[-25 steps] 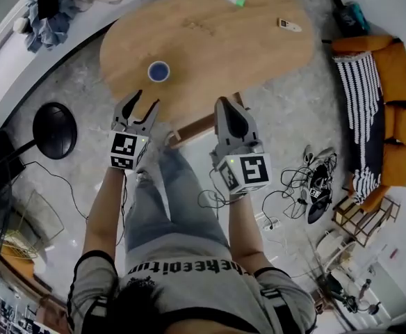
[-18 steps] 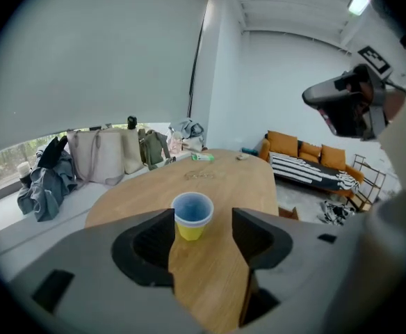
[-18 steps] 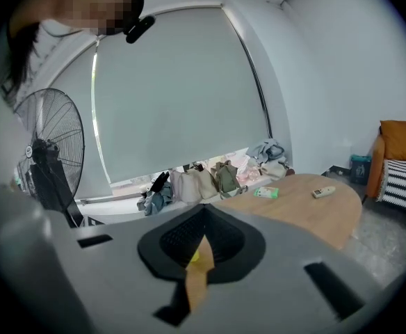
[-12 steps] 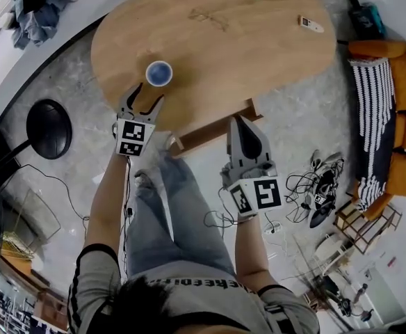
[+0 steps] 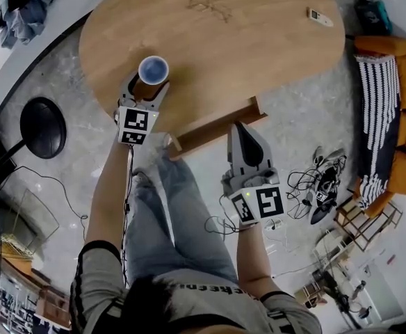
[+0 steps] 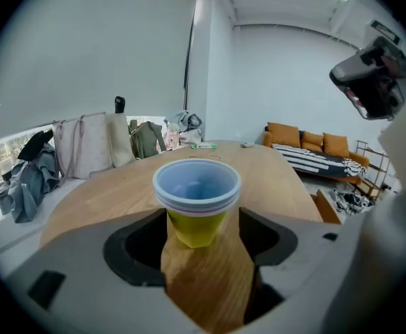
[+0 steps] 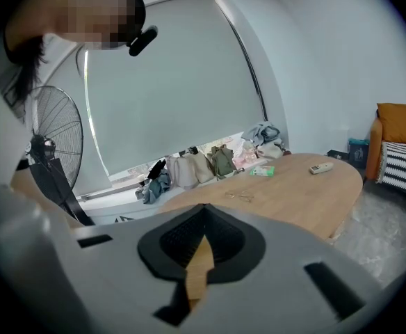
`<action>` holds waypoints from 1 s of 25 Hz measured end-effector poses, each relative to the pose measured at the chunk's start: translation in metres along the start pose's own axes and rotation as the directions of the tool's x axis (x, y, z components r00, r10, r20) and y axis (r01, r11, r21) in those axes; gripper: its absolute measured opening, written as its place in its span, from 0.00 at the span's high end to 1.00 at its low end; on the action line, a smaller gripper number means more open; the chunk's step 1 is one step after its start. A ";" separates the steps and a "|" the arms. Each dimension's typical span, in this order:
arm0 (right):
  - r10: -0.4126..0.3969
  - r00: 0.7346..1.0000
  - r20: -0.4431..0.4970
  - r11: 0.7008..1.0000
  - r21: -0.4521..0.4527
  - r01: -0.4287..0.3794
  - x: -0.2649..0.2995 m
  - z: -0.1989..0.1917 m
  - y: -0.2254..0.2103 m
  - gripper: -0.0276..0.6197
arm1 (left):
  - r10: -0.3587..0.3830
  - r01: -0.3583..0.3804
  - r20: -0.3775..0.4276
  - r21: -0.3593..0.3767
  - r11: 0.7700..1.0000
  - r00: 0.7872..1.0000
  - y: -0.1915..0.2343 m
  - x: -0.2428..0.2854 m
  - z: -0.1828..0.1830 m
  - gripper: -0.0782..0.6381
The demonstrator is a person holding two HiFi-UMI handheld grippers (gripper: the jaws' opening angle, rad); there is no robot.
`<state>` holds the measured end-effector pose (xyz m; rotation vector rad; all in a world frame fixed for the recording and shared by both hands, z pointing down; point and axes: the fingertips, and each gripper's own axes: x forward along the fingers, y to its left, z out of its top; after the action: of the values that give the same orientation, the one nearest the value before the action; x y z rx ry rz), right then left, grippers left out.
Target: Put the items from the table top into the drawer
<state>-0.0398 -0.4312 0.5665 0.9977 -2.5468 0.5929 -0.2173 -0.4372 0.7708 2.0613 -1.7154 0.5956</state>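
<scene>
L gripper [image 5: 148,89] is wide open, jaws just been opening, w/ the cup [image 6: 197,200] standing upright btwn them on the near-left part of the table [image 5: 258,54]. Pads flank the cup's yellow lower body but don't look to press it: small gaps show either side in the left gripper view. Jaws are prob. spread that far b/c the cup flares toward its rim. Held low and tilted slightly down, the pads sit at the narrower body under the rim, so the cup shouldn't slip down out of a grip. Judged step: about to close on the cup, first item to go.

R gripper [image 5: 240,128] is shut, nothing in it, held off the table's near edge. Its tip is just beside what looks like the drawer [image 5: 213,125] jutting out below the top. Prob. parked there to steady or pull the drawer; can't tell if it touches.

Other items lie on the far side: glasses [image 5: 208,5] mid-far, remote [image 5: 319,17] far right, green packet [image 7: 262,171] at far edge. Cup sits nearest the drawer, so a sensible first pick.
</scene>
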 end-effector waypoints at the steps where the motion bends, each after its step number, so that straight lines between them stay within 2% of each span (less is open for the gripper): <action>1: -0.001 1.000 -0.003 1.000 -0.001 0.001 0.000 -0.002 -0.001 0.95 | 0.006 -0.006 0.006 -0.003 1.000 1.000 0.000 0.003 0.001 0.48; 6: -0.009 1.000 -0.007 1.000 0.003 0.010 -0.006 -0.008 -0.005 0.95 | 0.024 -0.024 0.025 0.003 1.000 0.999 0.004 0.010 0.007 0.49; 9: -0.017 1.000 -0.010 1.000 0.011 0.017 -0.010 -0.011 -0.007 0.95 | 0.007 -0.007 0.032 0.000 1.000 0.999 0.001 0.007 0.011 0.51; 18: -0.014 0.999 0.045 1.000 0.019 0.014 -0.014 -0.006 0.000 0.95 | -0.136 0.135 0.045 0.010 0.991 0.990 -0.035 -0.023 0.036 0.52; 23: -0.061 0.995 0.080 0.998 0.024 0.059 -0.029 -0.004 0.003 0.95 | -0.213 0.212 0.053 0.016 0.977 0.976 -0.062 -0.047 0.050 0.52; 25: -0.084 0.992 0.093 0.996 0.033 0.082 -0.037 -0.003 0.003 0.95 | -0.242 0.242 0.029 0.005 0.970 0.970 -0.072 -0.055 0.050 0.52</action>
<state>-0.0160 -0.4067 0.5519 1.1617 -2.5700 0.5731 -0.1512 -0.4070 0.6965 2.2467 -1.4470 0.4912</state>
